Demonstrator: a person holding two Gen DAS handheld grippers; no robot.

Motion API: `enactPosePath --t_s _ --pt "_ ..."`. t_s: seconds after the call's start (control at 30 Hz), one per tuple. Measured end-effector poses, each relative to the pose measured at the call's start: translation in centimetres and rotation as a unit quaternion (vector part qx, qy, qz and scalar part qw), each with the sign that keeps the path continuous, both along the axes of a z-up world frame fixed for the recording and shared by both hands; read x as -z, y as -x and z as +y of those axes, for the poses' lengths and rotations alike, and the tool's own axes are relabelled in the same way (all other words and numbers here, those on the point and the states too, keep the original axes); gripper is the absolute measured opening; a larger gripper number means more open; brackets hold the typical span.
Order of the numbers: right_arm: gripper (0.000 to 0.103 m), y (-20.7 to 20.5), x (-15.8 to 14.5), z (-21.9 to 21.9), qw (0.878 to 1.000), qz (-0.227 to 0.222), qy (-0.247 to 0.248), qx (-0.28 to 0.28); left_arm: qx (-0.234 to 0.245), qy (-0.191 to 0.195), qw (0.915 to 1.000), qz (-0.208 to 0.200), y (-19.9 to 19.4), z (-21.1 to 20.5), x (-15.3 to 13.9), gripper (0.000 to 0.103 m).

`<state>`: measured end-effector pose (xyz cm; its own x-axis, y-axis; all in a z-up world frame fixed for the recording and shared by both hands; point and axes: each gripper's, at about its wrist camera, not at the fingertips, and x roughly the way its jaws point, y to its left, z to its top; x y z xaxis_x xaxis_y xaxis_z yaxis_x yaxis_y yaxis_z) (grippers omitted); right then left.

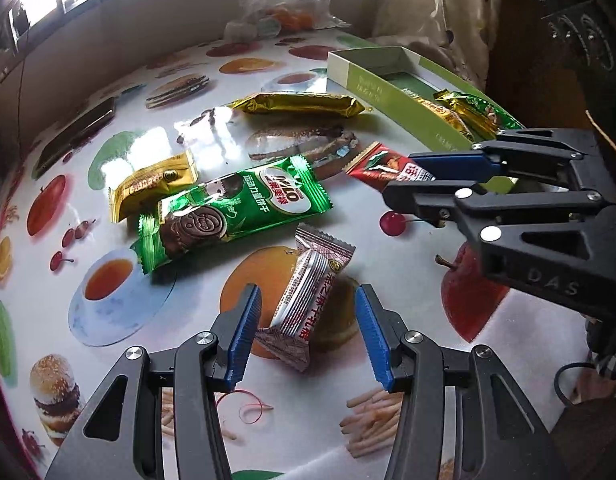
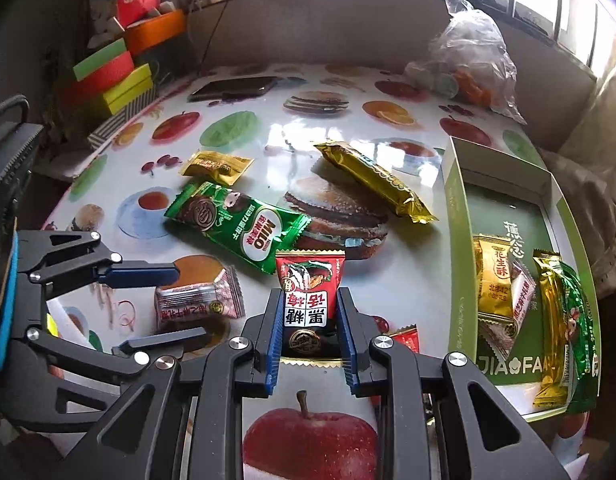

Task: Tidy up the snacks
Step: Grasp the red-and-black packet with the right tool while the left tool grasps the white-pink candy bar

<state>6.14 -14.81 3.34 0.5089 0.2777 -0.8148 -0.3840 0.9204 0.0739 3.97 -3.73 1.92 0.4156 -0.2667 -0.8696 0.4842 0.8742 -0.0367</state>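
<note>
My left gripper (image 1: 308, 320) is open, its blue pads either side of a silver-pink snack packet (image 1: 305, 304) lying on the table; it also shows in the right wrist view (image 2: 199, 300). My right gripper (image 2: 310, 316) is shut on a red plum-candy packet (image 2: 310, 284), seen from the left wrist too (image 1: 388, 170). A green Milo biscuit pack (image 1: 235, 212), a long gold bar (image 1: 299, 106) and a small gold packet (image 1: 155, 186) lie loose. The green box (image 2: 456, 216) at the right holds several packed snacks (image 2: 496, 280).
A phone (image 2: 233, 88) lies at the far table edge. A clear plastic bag (image 2: 468, 56) of fruit sits at the back. Coloured boxes (image 2: 111, 76) are stacked beyond the table's left edge. A red rubber band (image 1: 247, 406) lies near my left gripper.
</note>
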Motion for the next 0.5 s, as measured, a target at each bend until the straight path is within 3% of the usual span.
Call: enactPosePath --t_s 0.4,0.5 --pt "0.024 0.14 0.04 -0.43 1.000 0.002 -0.006 0.005 -0.004 -0.004 1.0000 0.003 -0.02 -0.48 0.53 0.050" --pt "0.024 0.19 0.10 -0.48 1.000 0.004 -0.007 0.006 -0.009 0.001 1.0000 0.004 -0.21 -0.49 0.53 0.044"
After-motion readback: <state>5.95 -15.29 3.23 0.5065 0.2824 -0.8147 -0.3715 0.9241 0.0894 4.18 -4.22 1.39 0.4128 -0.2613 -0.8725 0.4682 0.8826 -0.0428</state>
